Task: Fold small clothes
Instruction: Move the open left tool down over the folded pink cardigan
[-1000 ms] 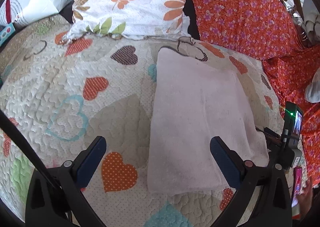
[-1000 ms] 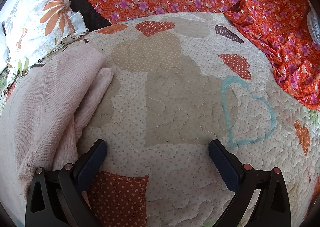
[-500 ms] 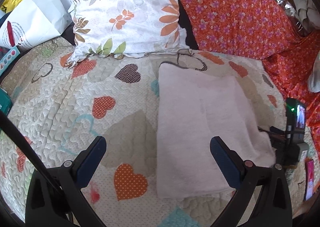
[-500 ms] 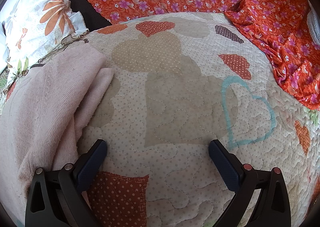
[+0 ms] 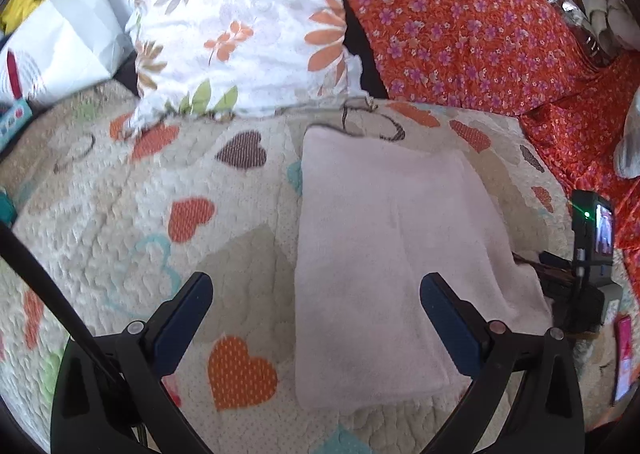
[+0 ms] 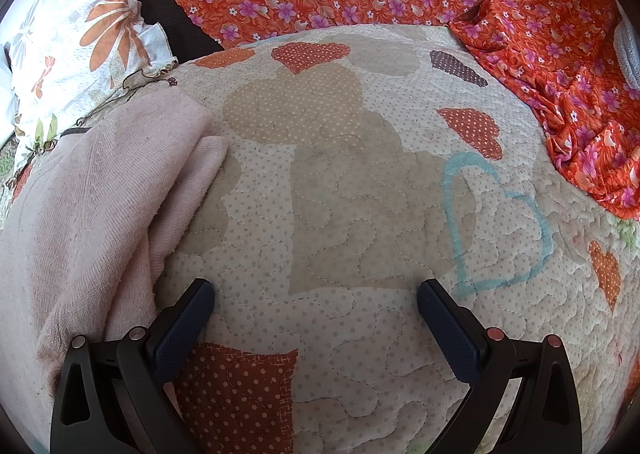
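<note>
A pale pink knit garment (image 5: 392,254) lies folded into a rectangle on the heart-patterned quilt (image 5: 120,214). My left gripper (image 5: 316,294) is open and empty, held above the quilt over the garment's near left edge. In the right wrist view the same garment (image 6: 88,206) lies at the left, its folded edge beside my left fingertip. My right gripper (image 6: 316,302) is open and empty, low over bare quilt (image 6: 360,214) to the right of the garment. The right gripper's body and camera (image 5: 592,254) show at the right of the left wrist view.
A floral white pillow (image 5: 248,26) and an orange flowered cloth (image 5: 472,38) lie at the back of the bed; the cloth (image 6: 560,54) also runs along the right side. A white bag (image 5: 60,42) stands at the far left.
My left gripper has risen and pulled back, so the pillow and bag show more and the garment looks smaller. The right gripper has not moved.
</note>
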